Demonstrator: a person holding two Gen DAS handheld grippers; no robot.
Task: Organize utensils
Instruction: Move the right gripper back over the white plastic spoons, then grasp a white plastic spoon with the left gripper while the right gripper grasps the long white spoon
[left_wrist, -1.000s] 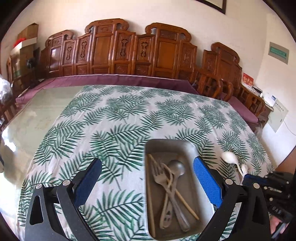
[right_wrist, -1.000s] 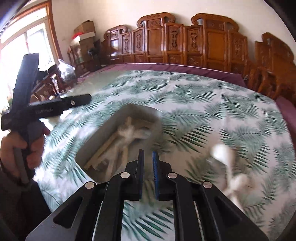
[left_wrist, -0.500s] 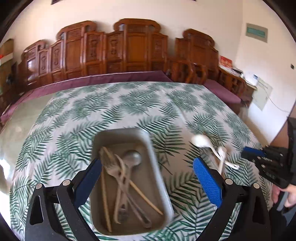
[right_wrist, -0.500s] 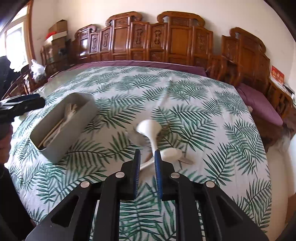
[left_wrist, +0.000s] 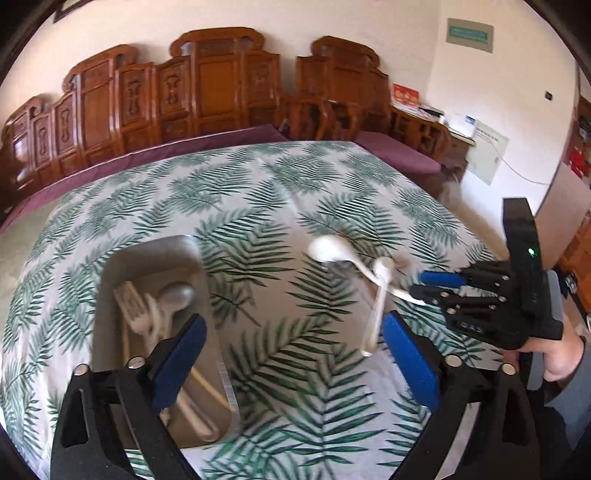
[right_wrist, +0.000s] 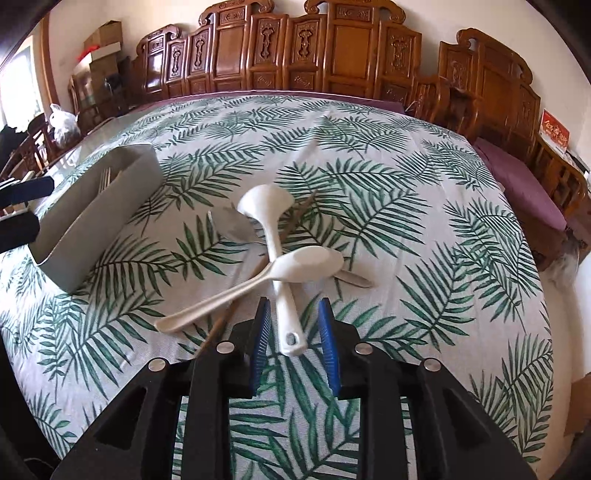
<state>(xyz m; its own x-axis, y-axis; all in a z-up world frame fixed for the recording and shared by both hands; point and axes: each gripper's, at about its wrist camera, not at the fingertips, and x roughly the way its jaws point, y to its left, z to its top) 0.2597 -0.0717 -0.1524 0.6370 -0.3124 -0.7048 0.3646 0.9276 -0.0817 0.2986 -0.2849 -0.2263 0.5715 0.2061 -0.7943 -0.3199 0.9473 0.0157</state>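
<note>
A big table (right_wrist: 424, 155) under a palm-leaf cloth fills the room in front of a row of carved wooden chairs (right_wrist: 332, 55). Toward its left side stands a grey tray (right_wrist: 92, 221), already holding a fork, a spoon and chopsticks, blurred in the left view. Out on the bare cloth, well apart from the tray, lies the loose pile: a white ladle (right_wrist: 271, 221) with its handle pointing at the person, a white spoon (right_wrist: 291, 267) crossing over that handle, a metal utensil (right_wrist: 236, 225) half under them, and a thin chopstick (right_wrist: 221, 321) running beneath.

The right gripper (right_wrist: 293, 332) is down at the ladle's handle end; its jaws have just been opening and stand a narrow way apart, with the handle between them but not yet pinched. The left gripper (left_wrist: 291, 354) hangs spread wide and empty over the cloth between tray and pile, one finger above the tray's near corner.

The risk, as I see it, is the stacking. Pulling the ladle out from under the spoon could drag or flip the spoon, maybe toward the table edge. The glossy handle could also twist in a grip so near its tip, and the left finger might knock the tray.
</note>
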